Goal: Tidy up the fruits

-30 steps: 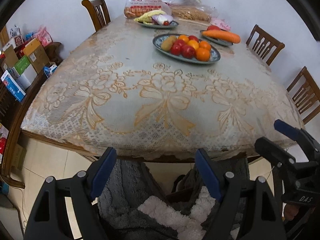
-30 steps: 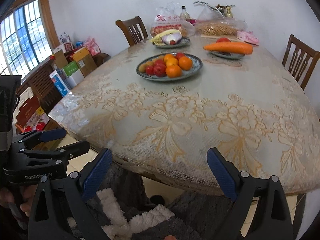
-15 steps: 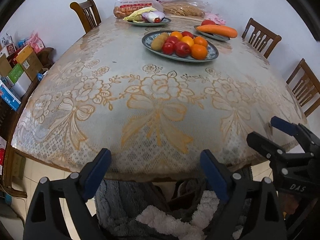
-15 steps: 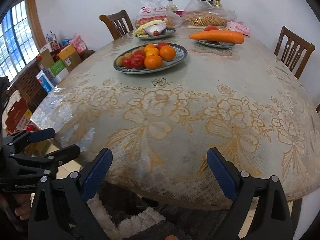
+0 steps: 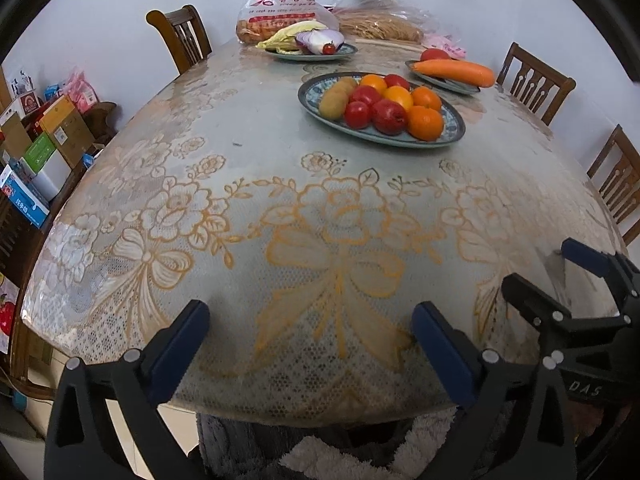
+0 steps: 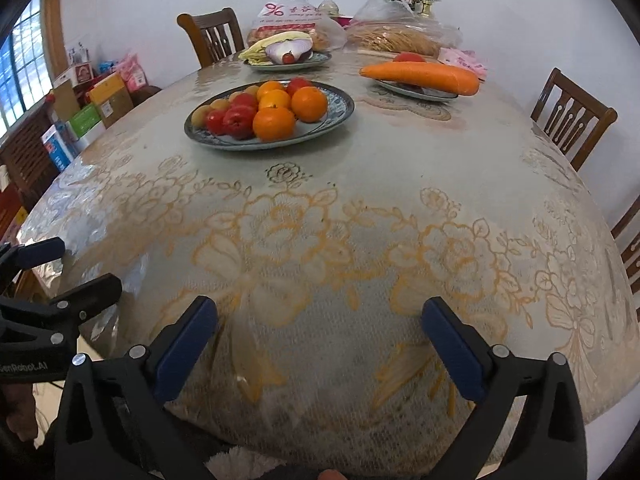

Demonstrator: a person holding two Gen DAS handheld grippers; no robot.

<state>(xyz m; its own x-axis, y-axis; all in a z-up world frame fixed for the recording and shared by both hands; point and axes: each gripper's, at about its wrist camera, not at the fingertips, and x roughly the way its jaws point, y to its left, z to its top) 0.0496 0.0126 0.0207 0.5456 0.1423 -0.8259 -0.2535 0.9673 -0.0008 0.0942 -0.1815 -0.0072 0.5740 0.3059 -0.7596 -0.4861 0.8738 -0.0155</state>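
An oval blue-patterned plate (image 5: 309, 96) (image 6: 345, 109) sits past the middle of the lace-covered table. It holds oranges (image 5: 426, 122) (image 6: 274, 124), red apples (image 5: 388, 116) (image 6: 240, 120) and brownish kiwis (image 5: 334, 104). My left gripper (image 5: 310, 320) hovers over the table's near edge, its jaws opening wide with nothing between them. My right gripper (image 6: 320, 312) does the same to its right, jaws also opening and empty. Both are well short of the plate. Each gripper shows at the side of the other's view.
A plate with a big carrot (image 5: 454, 72) (image 6: 420, 76) and a tomato lies at the far right. A plate of vegetables (image 5: 312, 42) and plastic bags (image 6: 396, 36) stand at the back. Wooden chairs (image 5: 180, 36) ring the table; boxes (image 5: 44, 148) are stacked at left.
Both grippers have moved forward over the table's near edge, so the fruit plate looks closer. The left jaws have spread wider.
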